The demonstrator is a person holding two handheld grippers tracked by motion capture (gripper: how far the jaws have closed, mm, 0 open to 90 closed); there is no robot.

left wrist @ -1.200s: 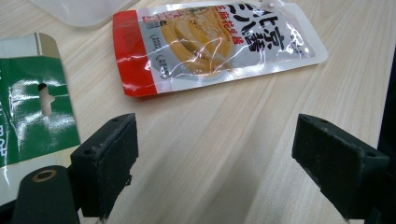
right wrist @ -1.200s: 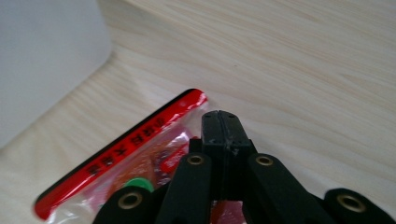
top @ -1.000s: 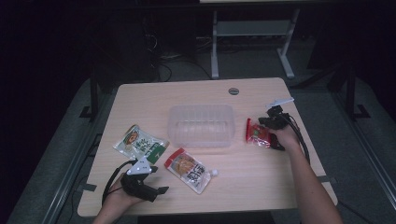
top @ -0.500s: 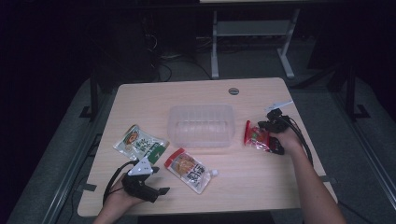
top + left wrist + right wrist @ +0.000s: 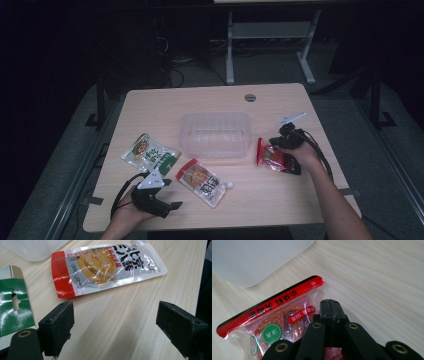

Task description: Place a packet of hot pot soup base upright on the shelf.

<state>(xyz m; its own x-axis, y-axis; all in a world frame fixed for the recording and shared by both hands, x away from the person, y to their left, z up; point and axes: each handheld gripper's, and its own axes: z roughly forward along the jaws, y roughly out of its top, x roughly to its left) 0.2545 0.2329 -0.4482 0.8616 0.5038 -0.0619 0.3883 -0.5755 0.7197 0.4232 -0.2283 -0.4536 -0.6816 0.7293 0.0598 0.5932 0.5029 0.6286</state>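
The right gripper point(image 5: 331, 305) has its jaws pressed together over the red snack packet point(image 5: 274, 325), which lies just right of the clear plastic container point(image 5: 215, 134). The left gripper point(image 5: 122, 325), jaws spread wide, rests near the table's point(image 5: 280, 200) front edge, facing the spouted sauce pouch point(image 5: 105, 267) beside a green packet point(image 5: 149, 153).

Tub point(image 5: 215, 134) mid-table; two pouches point(image 5: 150, 154) point(image 5: 204, 181) front-left; packet point(image 5: 270, 155) right of tub.

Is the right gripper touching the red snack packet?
Touching. In the right gripper view, the right gripper has its jaws pressed together over the red snack packet, the packet's clear film caught between them at the base.
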